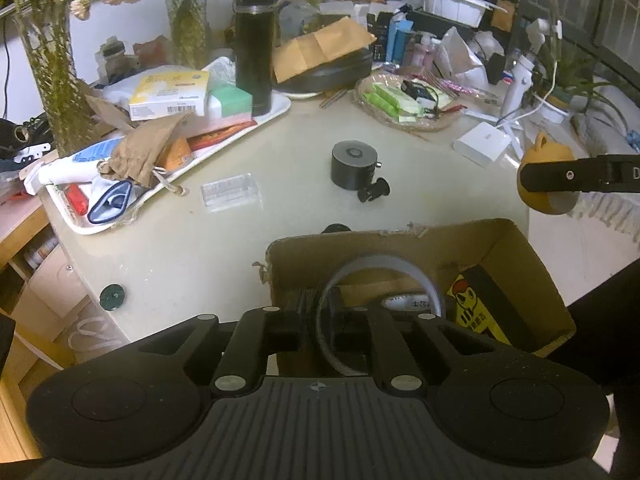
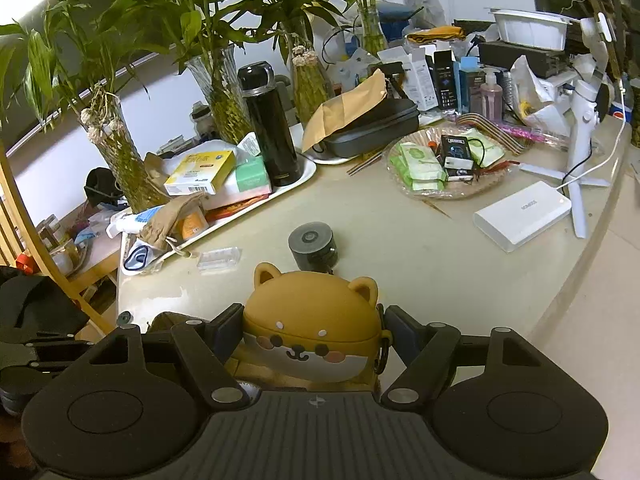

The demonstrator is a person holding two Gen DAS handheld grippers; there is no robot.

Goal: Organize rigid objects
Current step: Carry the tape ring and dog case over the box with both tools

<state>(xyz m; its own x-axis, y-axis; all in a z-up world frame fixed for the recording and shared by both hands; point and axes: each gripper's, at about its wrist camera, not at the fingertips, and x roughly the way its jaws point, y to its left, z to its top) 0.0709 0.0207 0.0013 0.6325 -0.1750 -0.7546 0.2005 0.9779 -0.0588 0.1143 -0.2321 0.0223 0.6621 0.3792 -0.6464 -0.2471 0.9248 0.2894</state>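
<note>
My left gripper (image 1: 320, 320) reaches into an open cardboard box (image 1: 520, 248) at the table's near edge. A grey tape roll (image 1: 384, 261) stands on edge in the box, its near wall in the narrow gap between the slightly parted fingers. A yellow-and-black pack (image 1: 480, 304) lies beside it. My right gripper (image 2: 312, 320) is shut on a yellow dog-shaped case (image 2: 308, 320), held in the air. In the left wrist view this case (image 1: 540, 156) hangs right of the box. A black cylinder (image 1: 354, 164) and a clear plastic case (image 1: 230, 192) lie on the table.
A white tray (image 1: 276, 114) piled with boxes, tubes and a black flask (image 1: 254, 40) sits at the left. A woven basket (image 1: 404, 120) of packets and a white power bank (image 1: 482, 144) sit at the right. Glass vases line the back.
</note>
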